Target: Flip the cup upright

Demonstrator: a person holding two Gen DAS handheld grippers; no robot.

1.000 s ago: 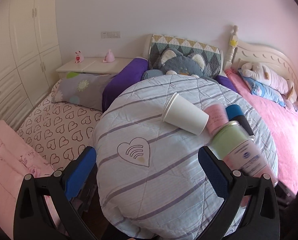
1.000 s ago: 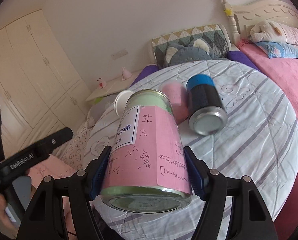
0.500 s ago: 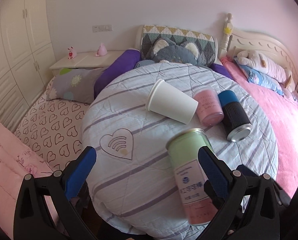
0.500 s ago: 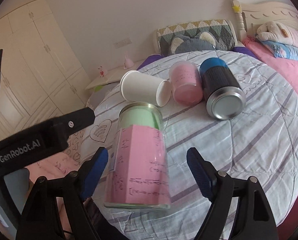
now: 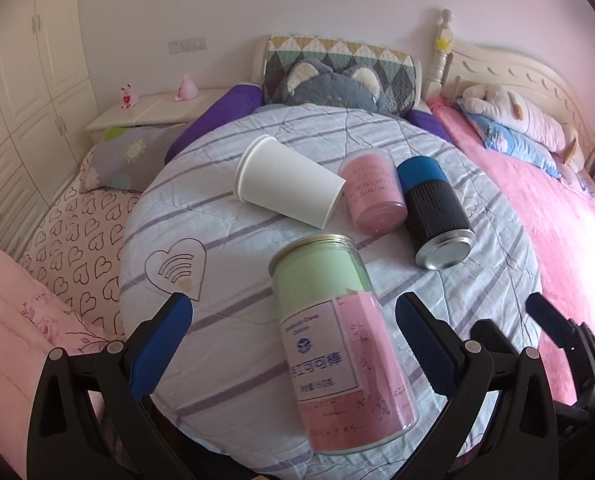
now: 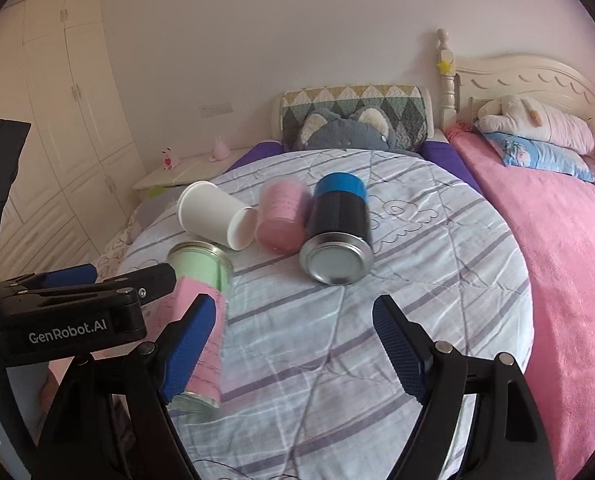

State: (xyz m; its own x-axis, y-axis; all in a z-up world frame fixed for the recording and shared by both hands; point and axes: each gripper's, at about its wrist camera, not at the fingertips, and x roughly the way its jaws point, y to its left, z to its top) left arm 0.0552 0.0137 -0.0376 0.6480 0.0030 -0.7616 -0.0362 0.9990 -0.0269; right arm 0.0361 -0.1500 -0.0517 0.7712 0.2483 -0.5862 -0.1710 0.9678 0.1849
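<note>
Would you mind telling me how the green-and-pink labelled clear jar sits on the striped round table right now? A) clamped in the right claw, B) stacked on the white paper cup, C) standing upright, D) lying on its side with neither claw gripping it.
D: the green-and-pink labelled clear jar lies on its side on the striped round table, between the open left claw's fingers, while the right claw is open beside it.

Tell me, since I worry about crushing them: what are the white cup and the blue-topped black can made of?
The white cup looks like matte paper: thin wall, rolled rim, no gloss. The black can seems metal, judging by its shiny silver end with a pressed seam; its ribbed black side and blue band may be a sleeve.
</note>
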